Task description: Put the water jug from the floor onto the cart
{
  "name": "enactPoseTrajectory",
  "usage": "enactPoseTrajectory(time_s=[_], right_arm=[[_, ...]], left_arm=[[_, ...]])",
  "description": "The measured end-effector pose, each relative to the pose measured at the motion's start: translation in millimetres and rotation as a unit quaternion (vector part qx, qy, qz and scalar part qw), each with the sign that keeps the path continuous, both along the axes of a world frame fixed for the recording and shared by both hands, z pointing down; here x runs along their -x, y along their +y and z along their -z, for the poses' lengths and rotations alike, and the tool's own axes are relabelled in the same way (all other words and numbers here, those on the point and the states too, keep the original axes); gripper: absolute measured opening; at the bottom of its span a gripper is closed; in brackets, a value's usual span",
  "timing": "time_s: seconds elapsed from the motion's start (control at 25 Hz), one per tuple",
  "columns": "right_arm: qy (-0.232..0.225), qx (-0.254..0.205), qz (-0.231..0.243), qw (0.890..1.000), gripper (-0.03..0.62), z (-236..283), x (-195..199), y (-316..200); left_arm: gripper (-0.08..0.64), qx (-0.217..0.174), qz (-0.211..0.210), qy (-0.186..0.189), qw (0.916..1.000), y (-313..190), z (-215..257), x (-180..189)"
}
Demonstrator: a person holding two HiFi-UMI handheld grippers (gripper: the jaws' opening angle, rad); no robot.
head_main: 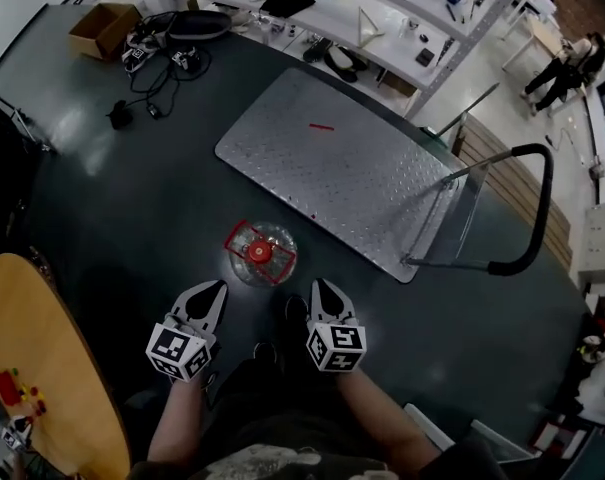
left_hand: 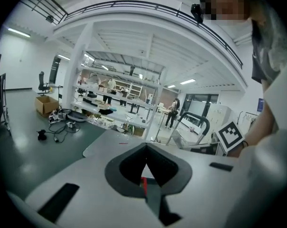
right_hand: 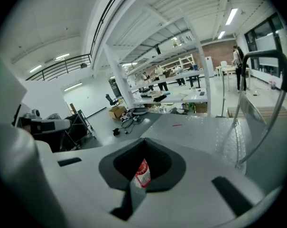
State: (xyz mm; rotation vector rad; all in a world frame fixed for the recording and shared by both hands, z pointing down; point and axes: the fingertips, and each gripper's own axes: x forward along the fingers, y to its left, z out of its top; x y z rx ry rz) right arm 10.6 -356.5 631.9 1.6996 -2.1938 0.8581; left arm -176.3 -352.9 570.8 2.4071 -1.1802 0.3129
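Jug [head_main: 261, 252], red-capped, stands on the floor [head_main: 132, 208] just ahead of our jaws. We hold the left gripper [head_main: 216, 287] and right gripper [head_main: 320, 284] clenched on nothing, one either side of it. Beyond, near the jug, lies the cart [head_main: 352, 168].

Bright, even light from ceiling strips [right_hand: 231, 15]; pale glare on the dark floor [head_main: 77, 128] well beyond the left claw [head_main: 208, 298]. Both gripper views bulge fisheye-round (corners black), foreground soft.
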Motion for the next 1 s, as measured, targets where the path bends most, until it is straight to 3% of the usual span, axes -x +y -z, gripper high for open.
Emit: enactPoseTrajectory(time_s=[0.2,0.52,0.72,1.0], right_arm=[[-0.009,0.056,0.032,0.998,-0.005,-40.5,18.0,-23.1],[-0.004,0.11,0.026,0.994,0.074,-87.2,38.3,-42.5],[-0.007,0.15,0.009,0.989,0.097,-125.1,52.5,-36.3],[-0.051,0.23,-0.038,0.971,0.175,-194.9,65.3,-37.9]], left_arm=[[0.005,0.011,0.015,-0.026,0.9995,-32.1,-24.0,2.4],[0.006,0.057,-0.003,0.005,0.9983,-57.4,-83.0,0.1],[0.005,0.097,-0.025,-0.018,0.9948,-60.7,-122.2,2.7],[0.005,0.118,-0.028,-0.003,0.9926,-77.2,-166.5,0.5]])
